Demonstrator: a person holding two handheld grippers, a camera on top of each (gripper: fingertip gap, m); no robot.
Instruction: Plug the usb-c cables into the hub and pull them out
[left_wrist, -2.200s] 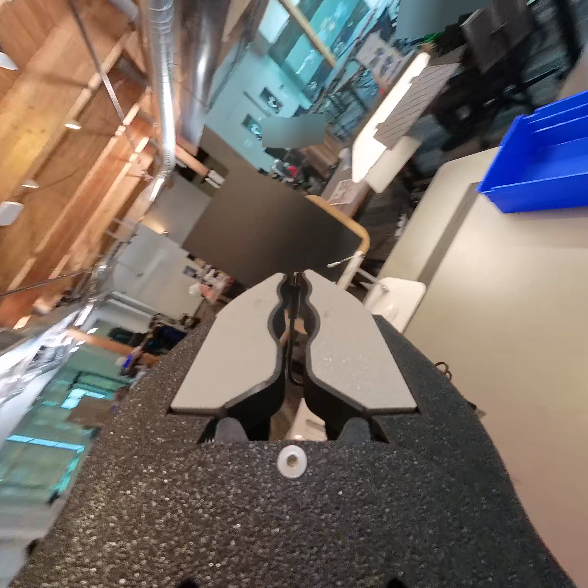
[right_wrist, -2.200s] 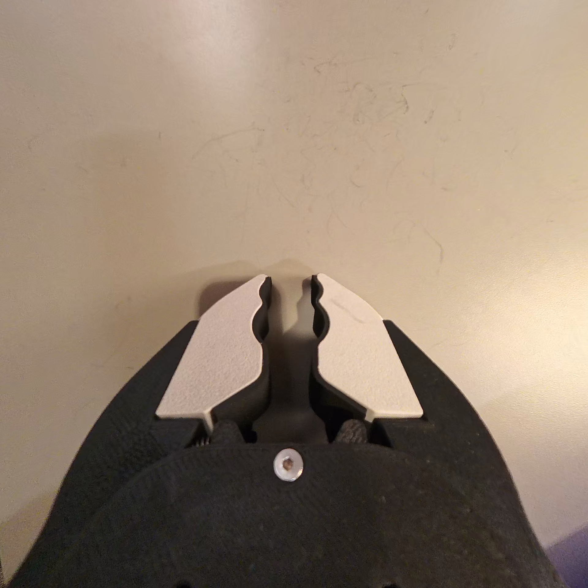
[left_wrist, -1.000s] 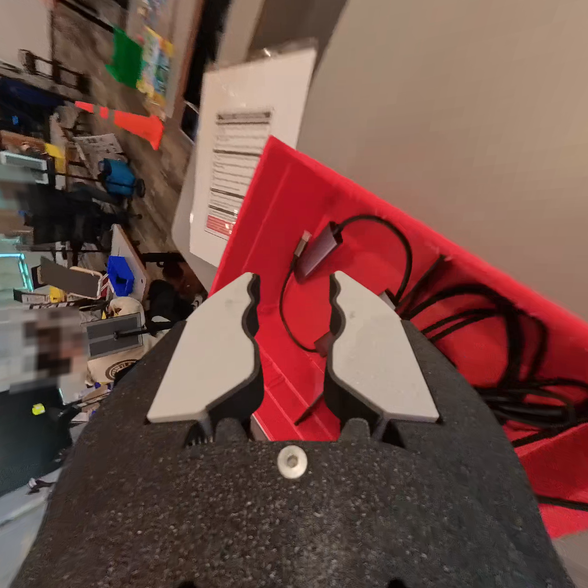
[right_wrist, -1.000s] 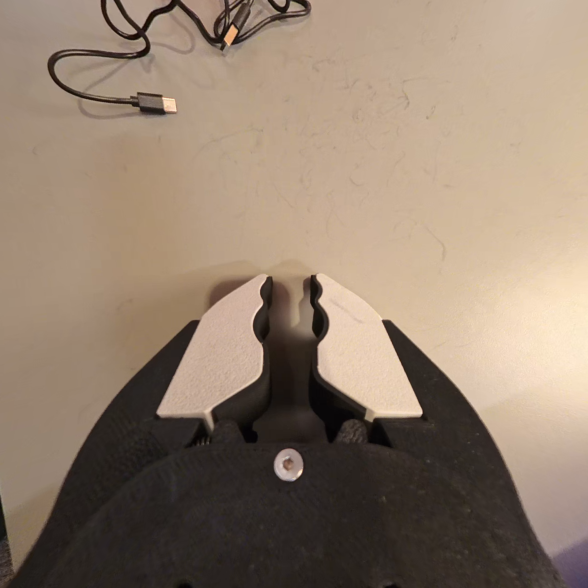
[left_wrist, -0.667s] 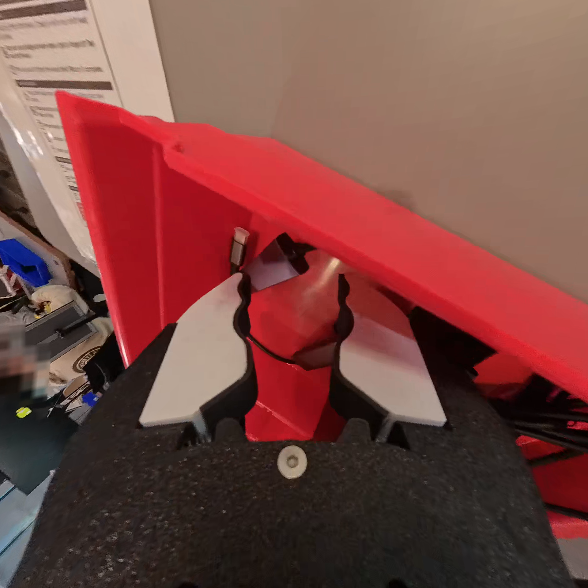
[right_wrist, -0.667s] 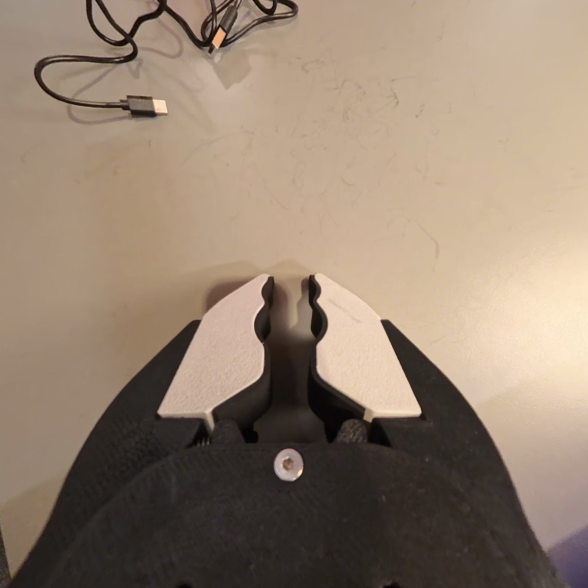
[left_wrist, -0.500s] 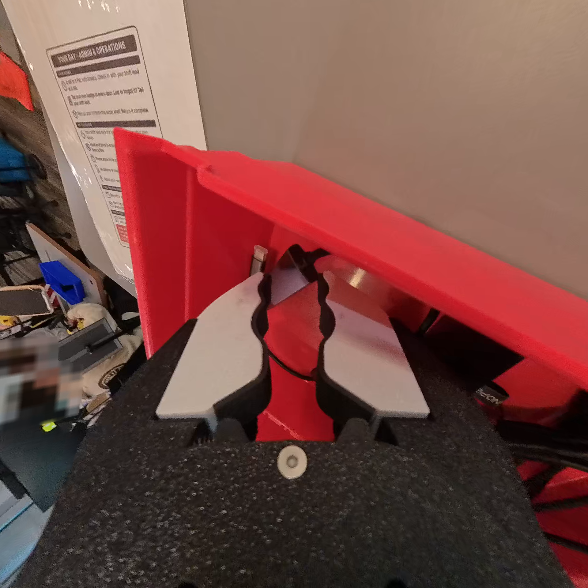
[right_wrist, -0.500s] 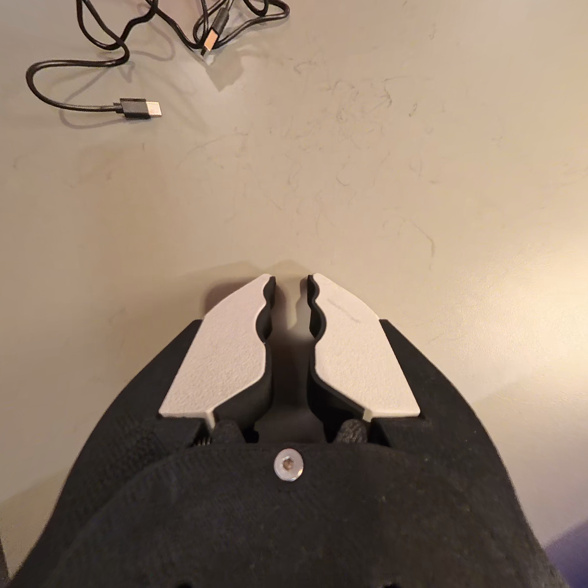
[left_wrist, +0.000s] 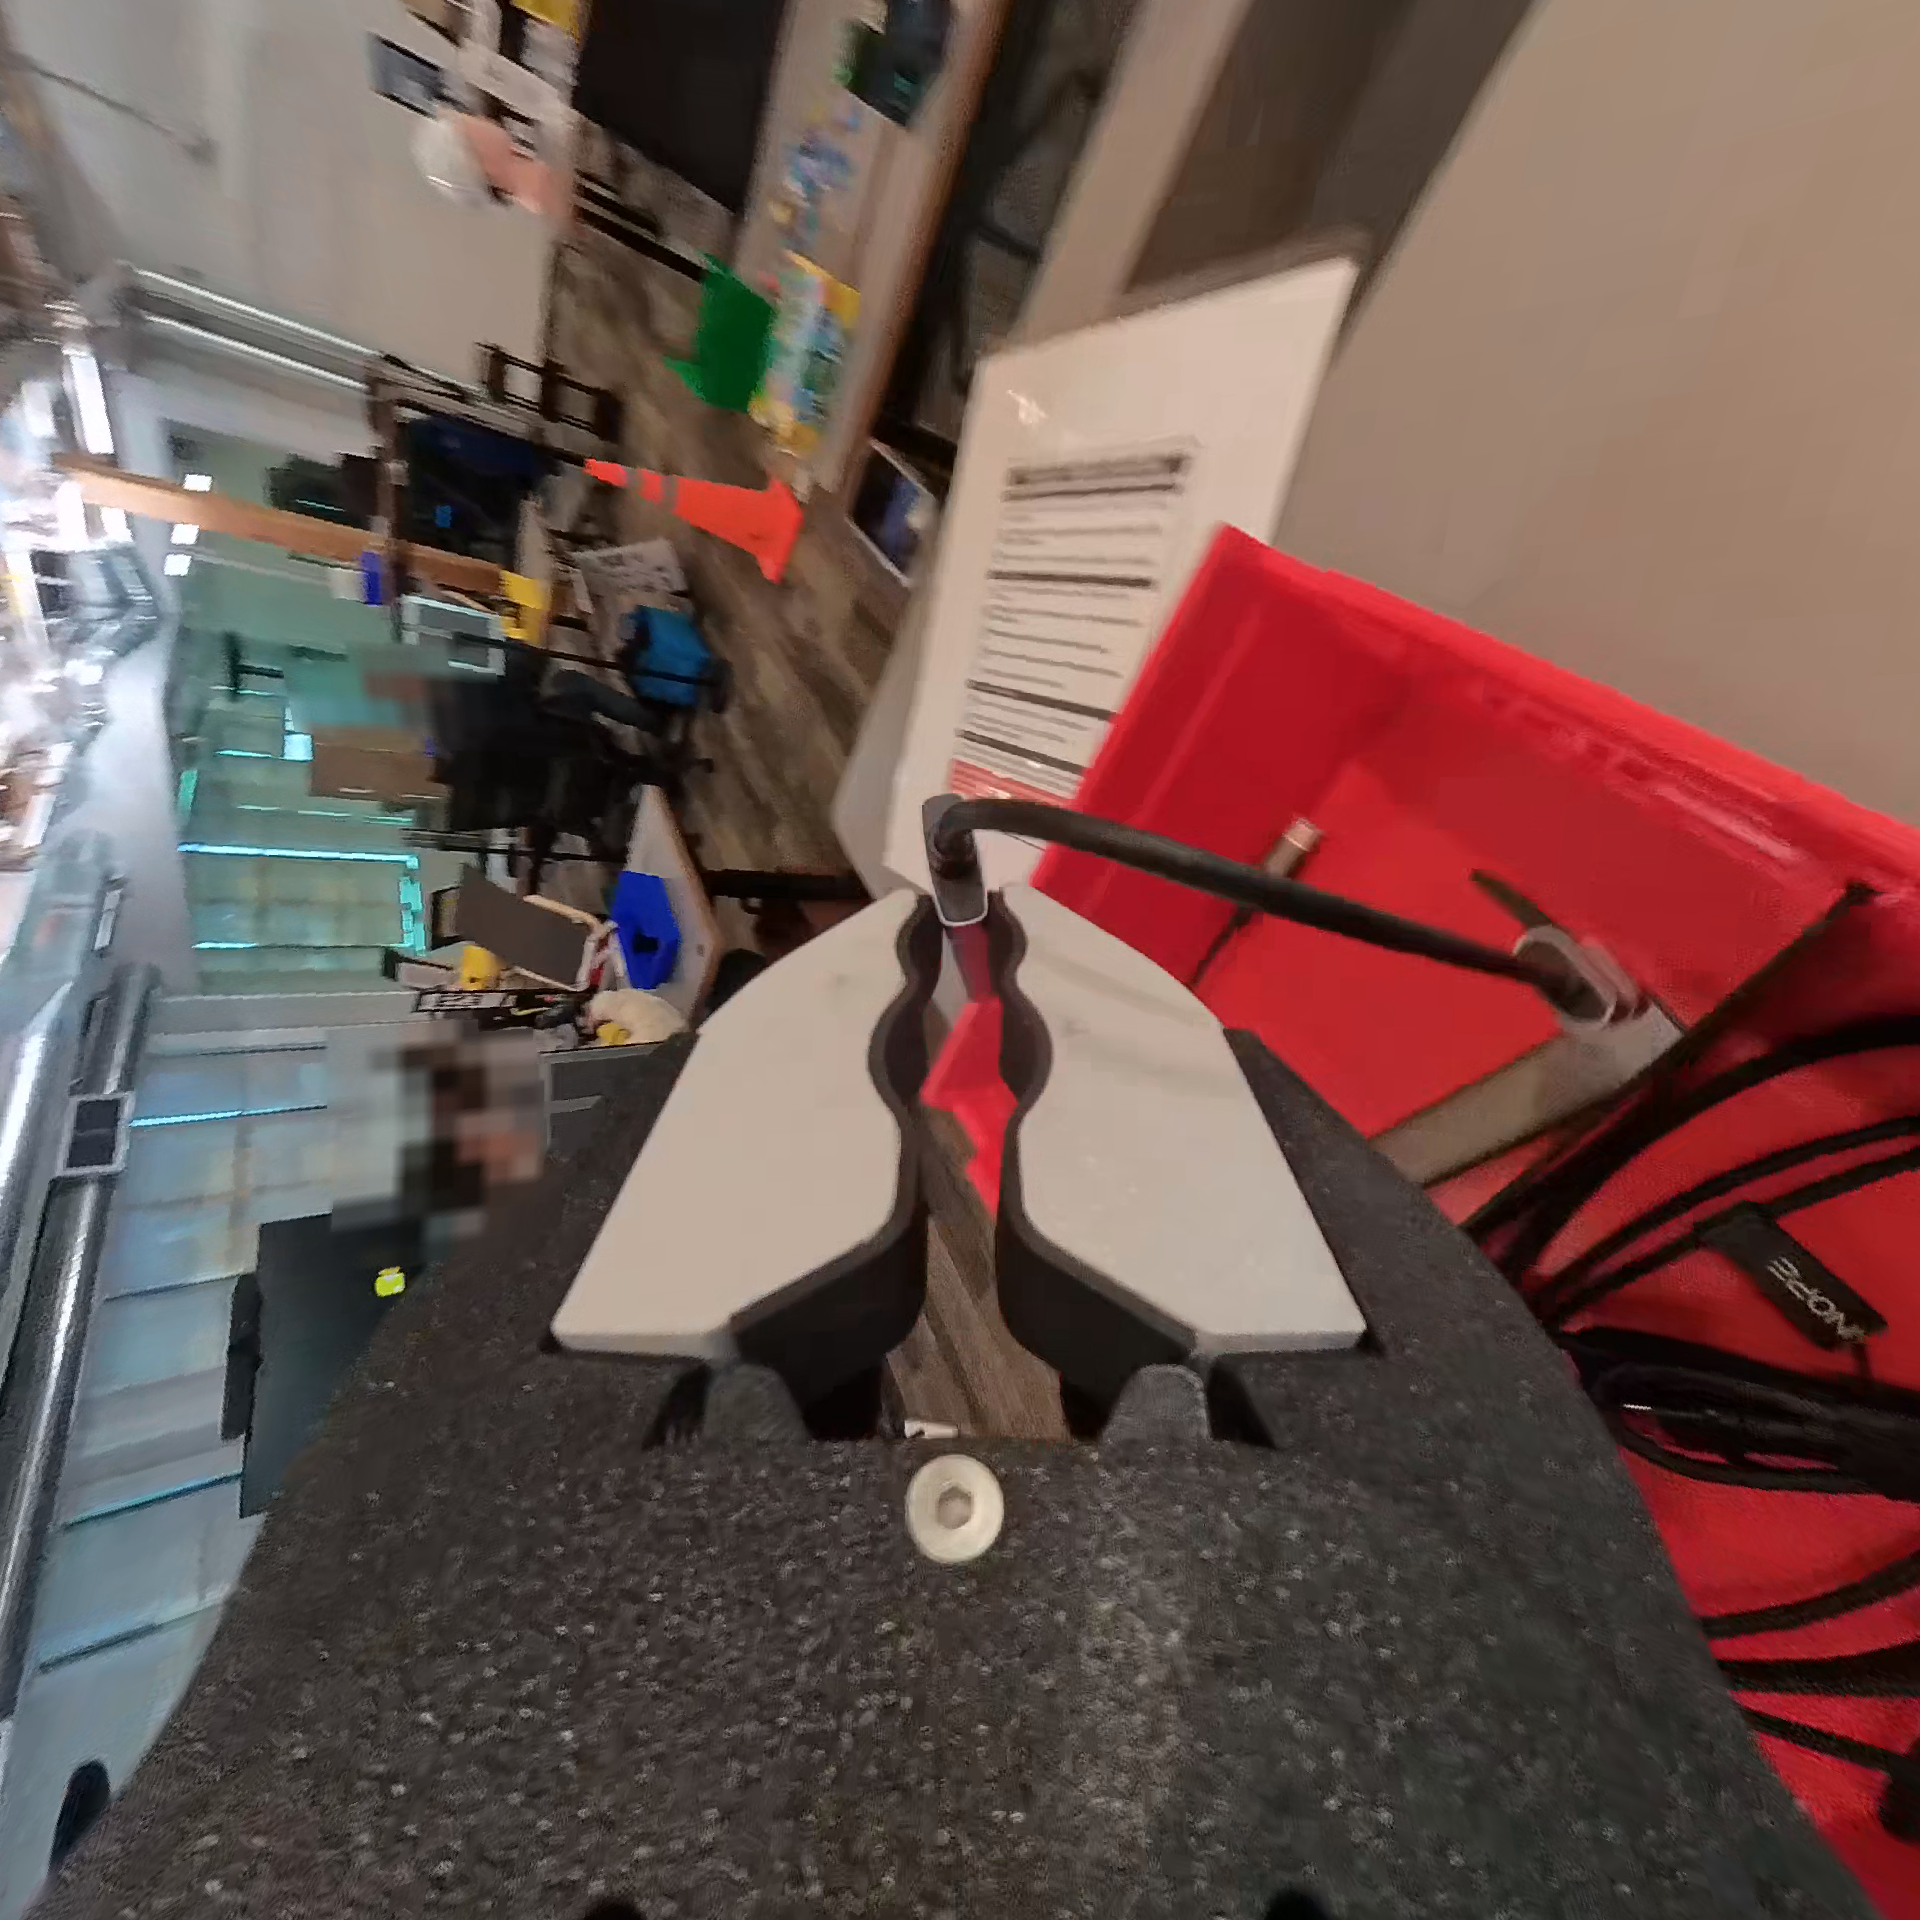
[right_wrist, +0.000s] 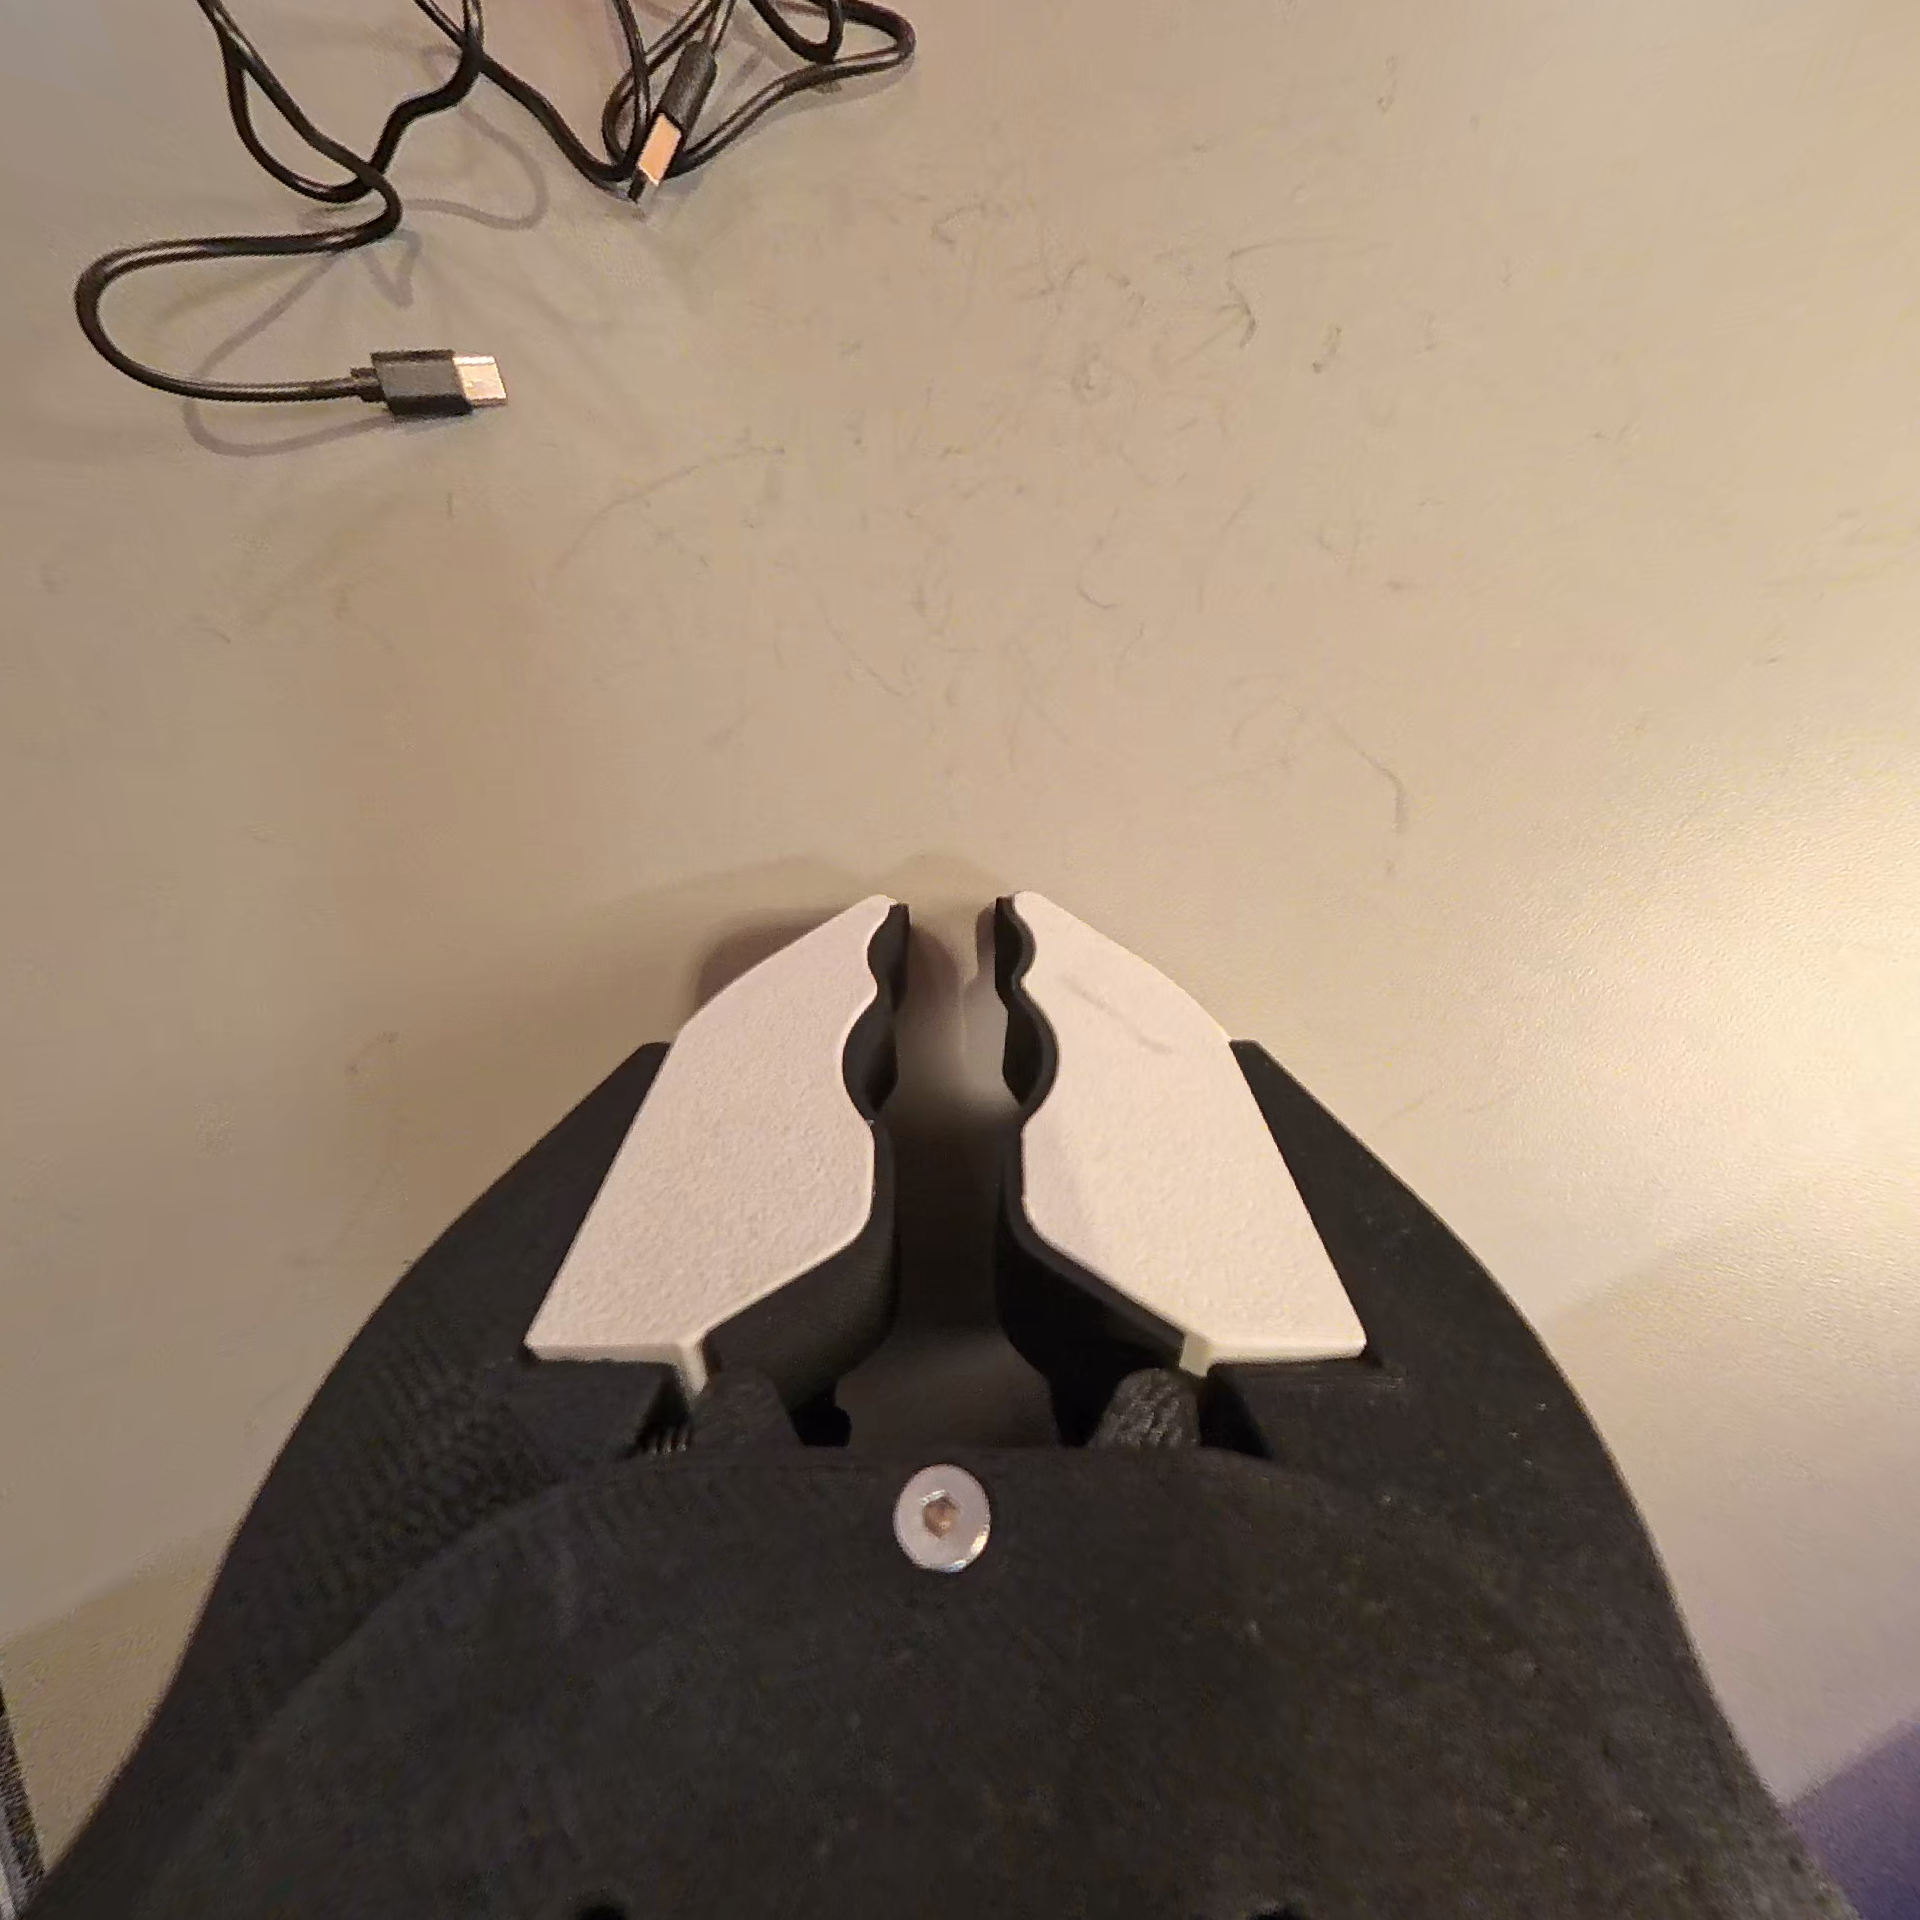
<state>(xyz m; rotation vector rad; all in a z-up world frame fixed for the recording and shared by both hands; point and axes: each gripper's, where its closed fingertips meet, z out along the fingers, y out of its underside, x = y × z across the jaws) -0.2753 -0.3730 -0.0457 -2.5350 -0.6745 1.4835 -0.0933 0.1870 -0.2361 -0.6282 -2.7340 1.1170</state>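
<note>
My left gripper (left_wrist: 961, 914) is shut on the small dark hub (left_wrist: 961, 935), pinched edge-on at the fingertips and held above the left end of a red bin (left_wrist: 1455, 748). The hub's short black lead (left_wrist: 1226, 873) arcs right to its plug (left_wrist: 1579, 992), which hangs over the bin. In the right wrist view, a black usb-c cable (right_wrist: 249, 249) lies loose on the beige table (right_wrist: 1143, 520) at the far left, one plug (right_wrist: 436, 382) pointing right and another plug (right_wrist: 660, 156) farther back. My right gripper (right_wrist: 951, 914) is narrowly open, empty and low over the table.
Several more black cables (left_wrist: 1714, 1299) lie coiled in the red bin's right part. A white printed sheet (left_wrist: 1081, 582) stands behind the bin at the table edge. Beyond the edge the floor drops away, with an orange cone (left_wrist: 727, 509) on it. The left gripper's tips are roughly 60 cm from the right gripper's. The plug (right_wrist: 660, 156) is closer to my right gripper, around 15 cm from its tips; the left tips are 45 cm off.
My left gripper let go of a black cable, which now lies on the table, swung into the red bin, shut on the hub and lifted it. My right gripper has barely moved.
</note>
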